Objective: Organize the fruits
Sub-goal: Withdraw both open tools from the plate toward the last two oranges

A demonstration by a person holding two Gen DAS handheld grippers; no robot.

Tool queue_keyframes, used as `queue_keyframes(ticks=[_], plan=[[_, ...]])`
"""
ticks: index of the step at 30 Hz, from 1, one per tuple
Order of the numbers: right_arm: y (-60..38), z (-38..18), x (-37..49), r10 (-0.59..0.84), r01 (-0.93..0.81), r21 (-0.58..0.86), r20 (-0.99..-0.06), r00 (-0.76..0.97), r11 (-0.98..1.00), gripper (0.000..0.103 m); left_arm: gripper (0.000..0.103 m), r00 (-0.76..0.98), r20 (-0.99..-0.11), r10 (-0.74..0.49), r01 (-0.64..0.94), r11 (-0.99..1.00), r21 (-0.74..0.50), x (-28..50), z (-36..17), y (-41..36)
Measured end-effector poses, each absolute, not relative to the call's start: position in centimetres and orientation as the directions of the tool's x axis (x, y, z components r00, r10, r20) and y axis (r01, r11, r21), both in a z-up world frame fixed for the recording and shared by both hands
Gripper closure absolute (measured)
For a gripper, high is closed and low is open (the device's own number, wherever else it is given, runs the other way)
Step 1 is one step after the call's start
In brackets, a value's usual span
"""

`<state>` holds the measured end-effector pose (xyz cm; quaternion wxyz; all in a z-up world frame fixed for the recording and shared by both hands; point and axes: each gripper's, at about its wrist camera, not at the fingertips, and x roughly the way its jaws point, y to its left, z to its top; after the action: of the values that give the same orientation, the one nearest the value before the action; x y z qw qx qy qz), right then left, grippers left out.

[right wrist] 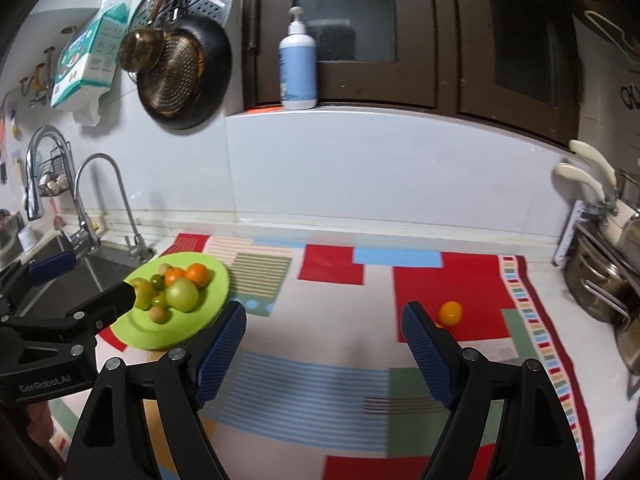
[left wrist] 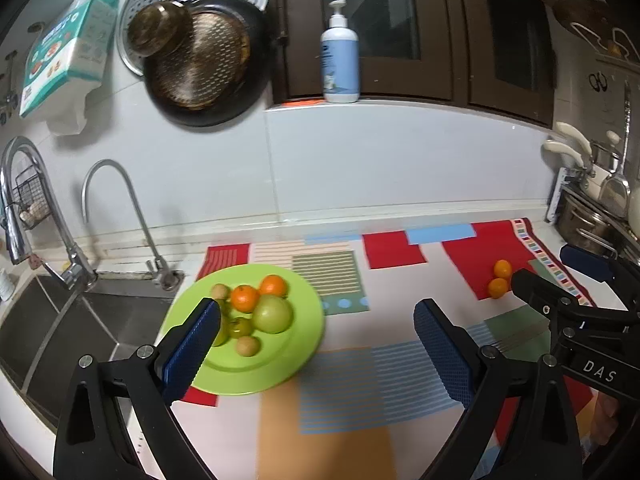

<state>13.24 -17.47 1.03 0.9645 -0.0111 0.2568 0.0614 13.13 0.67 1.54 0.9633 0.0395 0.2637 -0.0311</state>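
Open mat [right wrist: 320, 360] between fruit plate [right wrist: 216, 280] and, seemingly, two oranges [left wrist: 500, 280].

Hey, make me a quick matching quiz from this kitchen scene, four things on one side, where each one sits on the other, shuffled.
Things:
1. big green fruit
2. two small oranges
3. pump bottle
4. dark pan

Places:
A. hanging on the wall
B. on the green plate
C. on the window ledge
D. on the mat's red patch

Pairs: 1-B, 2-D, 3-C, 4-A
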Motion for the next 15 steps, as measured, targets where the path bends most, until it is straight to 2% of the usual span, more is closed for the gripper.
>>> queue_keyframes(ticks=[15], plan=[[-25.3, 0.9, 13.1, 0.067, -0.092, -0.026, -0.501, 0.863, 0.995, 0.023, 0.004, 0.859, -0.499, -0.120, 0.173, 0.983, 0.063, 13.2, 1.1, -7.5]])
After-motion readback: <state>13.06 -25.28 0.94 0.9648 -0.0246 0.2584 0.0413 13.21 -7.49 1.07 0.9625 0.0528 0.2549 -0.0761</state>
